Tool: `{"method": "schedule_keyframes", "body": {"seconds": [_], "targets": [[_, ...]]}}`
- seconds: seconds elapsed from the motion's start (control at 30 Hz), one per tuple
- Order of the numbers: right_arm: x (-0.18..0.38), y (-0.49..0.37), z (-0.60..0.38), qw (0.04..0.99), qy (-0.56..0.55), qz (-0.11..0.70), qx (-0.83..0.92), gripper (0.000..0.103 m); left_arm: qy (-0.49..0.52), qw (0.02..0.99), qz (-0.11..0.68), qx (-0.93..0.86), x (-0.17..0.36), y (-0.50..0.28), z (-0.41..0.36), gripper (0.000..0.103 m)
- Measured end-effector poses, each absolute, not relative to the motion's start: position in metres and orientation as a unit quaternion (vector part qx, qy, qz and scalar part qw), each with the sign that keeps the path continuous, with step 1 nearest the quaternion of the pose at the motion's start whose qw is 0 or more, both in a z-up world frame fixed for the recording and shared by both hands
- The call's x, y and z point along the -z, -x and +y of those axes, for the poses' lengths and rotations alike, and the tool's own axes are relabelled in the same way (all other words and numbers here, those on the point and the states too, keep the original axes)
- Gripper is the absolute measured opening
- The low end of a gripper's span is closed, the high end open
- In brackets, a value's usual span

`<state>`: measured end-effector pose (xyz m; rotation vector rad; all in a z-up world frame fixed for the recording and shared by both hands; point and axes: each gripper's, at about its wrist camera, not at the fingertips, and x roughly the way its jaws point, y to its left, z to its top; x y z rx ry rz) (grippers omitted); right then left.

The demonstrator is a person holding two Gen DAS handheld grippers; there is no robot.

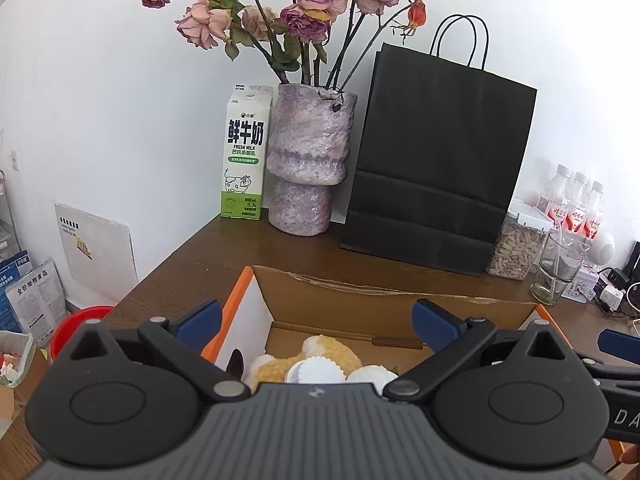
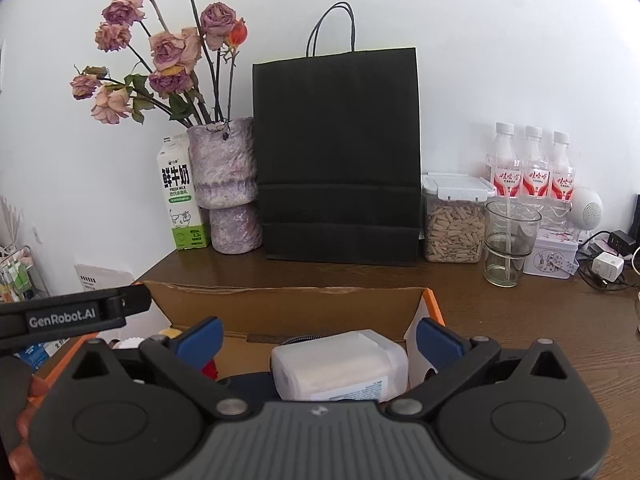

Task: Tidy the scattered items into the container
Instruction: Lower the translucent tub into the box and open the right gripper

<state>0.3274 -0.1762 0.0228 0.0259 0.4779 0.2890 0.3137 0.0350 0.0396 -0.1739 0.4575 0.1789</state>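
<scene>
Over the open cardboard box (image 1: 360,292) at the near edge of the wooden table (image 1: 240,248), both grippers are hovering side by side, tilted down toward its inside. The left gripper (image 1: 318,320) is standing with its blue pads wide apart and nothing between them; below it a yellow plush toy (image 1: 336,350) and some white ribbed caps (image 1: 320,370) are lying on the box floor. The right gripper (image 2: 320,336) is gaping just as wide, and the white plastic-wrapped pack (image 2: 340,368) beneath it is resting in the box's right half, pads clear of it. So these items are sitting inside the container, and this looks like the letting-go end of a drop-off. Along the far wall the milk carton (image 1: 242,156), vase of dried roses (image 1: 306,164), black paper bag (image 1: 436,160) and seed jar (image 2: 454,224) are standing in a neat row, looking like fixtures. Next, I'd judge, both hands need lifting clear of the box walls and checking the table for strays.
</scene>
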Motion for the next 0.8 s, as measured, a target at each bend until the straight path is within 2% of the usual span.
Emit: {"method": "schedule_keyframes", "body": {"seconds": [0.33, 0.57, 0.8], "targets": [[-0.04, -0.307, -0.18, 0.965, -0.018, 0.217, -0.145, 0.103, 0.051, 0.971, 0.22, -0.084, -0.052, -0.288, 0.023, 0.103], [-0.048, -0.254, -0.189, 0.966, -0.008, 0.206, -0.157, 0.103, 0.011, 0.977, 0.2, -0.068, -0.047, -0.212, 0.019, 0.103], [-0.029, -0.169, -0.197, 0.964, -0.008, 0.208, -0.169, 0.103, 0.002, 0.975, 0.214, -0.067, -0.034, -0.14, 0.012, 0.103]]}}
